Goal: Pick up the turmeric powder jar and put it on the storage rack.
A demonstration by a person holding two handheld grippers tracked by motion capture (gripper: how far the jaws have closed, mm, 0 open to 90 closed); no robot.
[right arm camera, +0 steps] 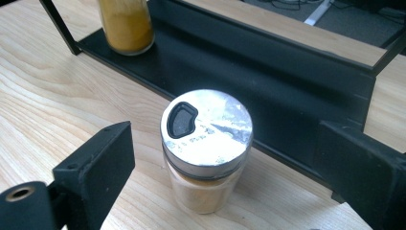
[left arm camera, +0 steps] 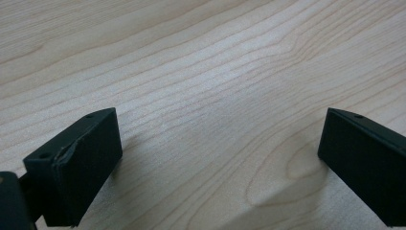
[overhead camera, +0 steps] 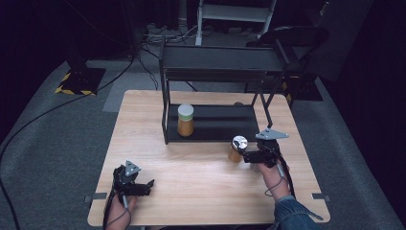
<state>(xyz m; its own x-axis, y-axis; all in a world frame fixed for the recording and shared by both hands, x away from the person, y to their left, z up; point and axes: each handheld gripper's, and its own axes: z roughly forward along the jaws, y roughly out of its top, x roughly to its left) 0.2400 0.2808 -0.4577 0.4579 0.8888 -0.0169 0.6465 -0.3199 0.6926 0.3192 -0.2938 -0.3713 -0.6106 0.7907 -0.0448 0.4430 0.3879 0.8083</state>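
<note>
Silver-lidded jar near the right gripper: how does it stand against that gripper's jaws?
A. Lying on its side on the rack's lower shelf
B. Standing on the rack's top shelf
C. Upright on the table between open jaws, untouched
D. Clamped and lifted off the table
C: the silver-lidded jar stands upright on the table, with gaps to both jaws of the right gripper.

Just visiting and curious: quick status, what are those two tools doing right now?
Left tool open, idle over bare table. Right tool open around silver-lidded spice jar, pads not touching. Black rack close behind the jar.
</note>
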